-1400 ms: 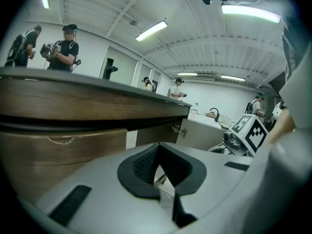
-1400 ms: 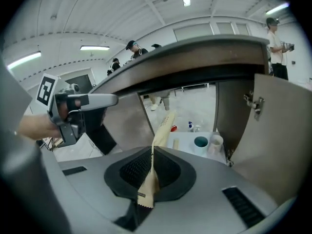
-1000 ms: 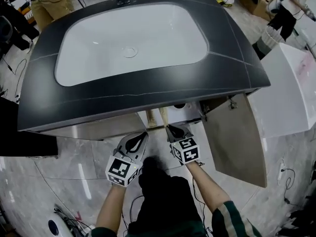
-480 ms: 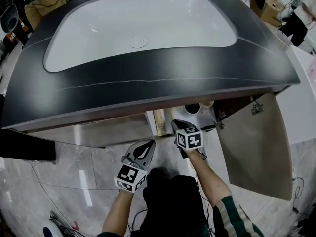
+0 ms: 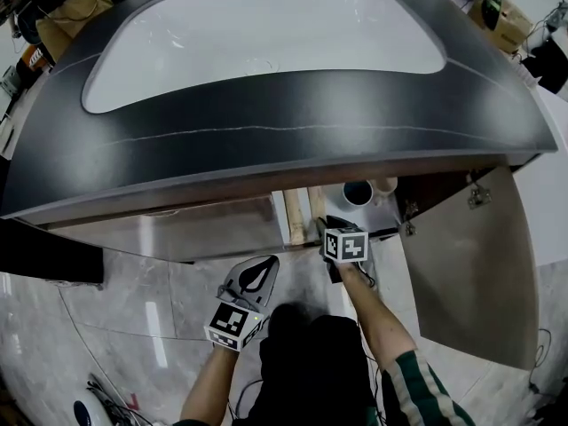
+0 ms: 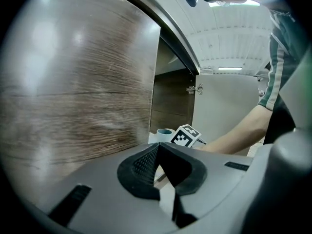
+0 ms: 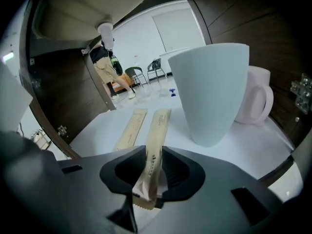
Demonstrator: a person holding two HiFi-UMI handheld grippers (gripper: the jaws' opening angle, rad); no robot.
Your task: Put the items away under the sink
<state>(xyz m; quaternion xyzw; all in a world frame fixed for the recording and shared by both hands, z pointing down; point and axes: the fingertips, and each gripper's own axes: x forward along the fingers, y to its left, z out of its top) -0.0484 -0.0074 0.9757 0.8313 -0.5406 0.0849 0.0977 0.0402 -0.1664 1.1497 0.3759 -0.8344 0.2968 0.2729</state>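
Sachet [image 7: 158, 126] loose between right gripper's [image 7: 154, 154] just-opening jaws | cabinet [image 7: 58, 87]: second sachet [image 7: 130, 128], cup [image 7: 212, 91], mug [image 7: 257, 95] | left gripper [image 6: 158, 152] closed

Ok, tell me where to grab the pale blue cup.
Probably the near rim of the pale blue cup, one jaw inside, from the open front: it stands upright, flares wide, shows no handle, and the pink mug crowds its right.
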